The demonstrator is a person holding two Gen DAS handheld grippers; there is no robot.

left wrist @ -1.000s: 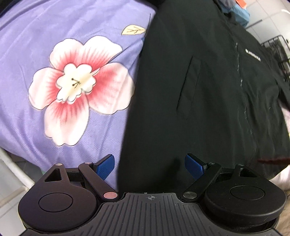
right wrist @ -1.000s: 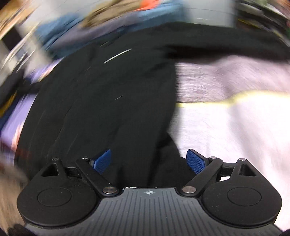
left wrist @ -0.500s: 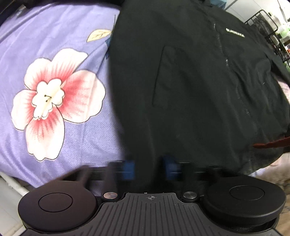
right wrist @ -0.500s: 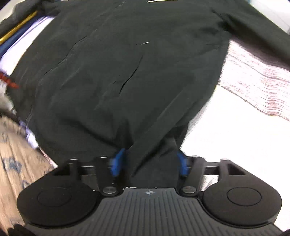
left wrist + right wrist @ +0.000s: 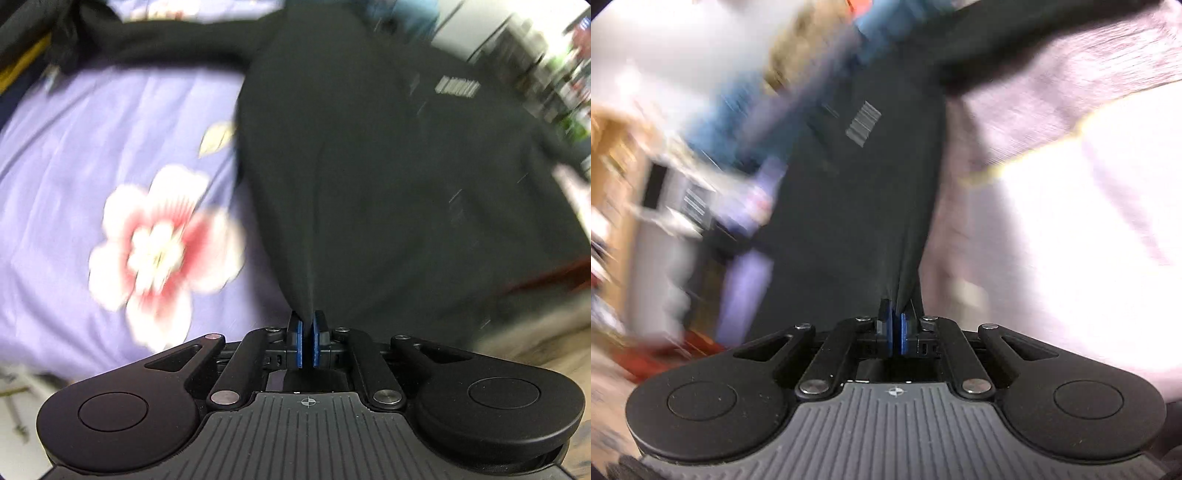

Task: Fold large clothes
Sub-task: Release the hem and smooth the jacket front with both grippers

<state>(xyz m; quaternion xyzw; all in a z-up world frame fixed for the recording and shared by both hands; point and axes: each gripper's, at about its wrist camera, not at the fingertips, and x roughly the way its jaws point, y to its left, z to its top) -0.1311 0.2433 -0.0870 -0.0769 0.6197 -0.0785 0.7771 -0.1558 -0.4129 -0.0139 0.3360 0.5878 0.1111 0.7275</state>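
Note:
A large black jacket [image 5: 369, 166] with a small white chest logo lies spread on a bed, its sleeves stretched out at the far side. My left gripper [image 5: 306, 334] is shut on the jacket's near hem, and the cloth rises taut from its blue pads. In the right wrist view the same jacket [image 5: 864, 192] stretches away from my right gripper [image 5: 896, 330], which is shut on another part of the hem. Both views are motion-blurred.
A purple sheet with a large pink-and-white flower [image 5: 159, 254] lies left of the jacket. A pale pink and white blanket [image 5: 1071, 192] lies to its right. Blurred furniture and shelves [image 5: 665, 206] stand beyond the bed, with a blue bundle [image 5: 738, 110] at the far side.
Both grippers were open over the jacket's hem a second ago; both have closed on it. The hem is now pulled taut and lifted, and both views swing.

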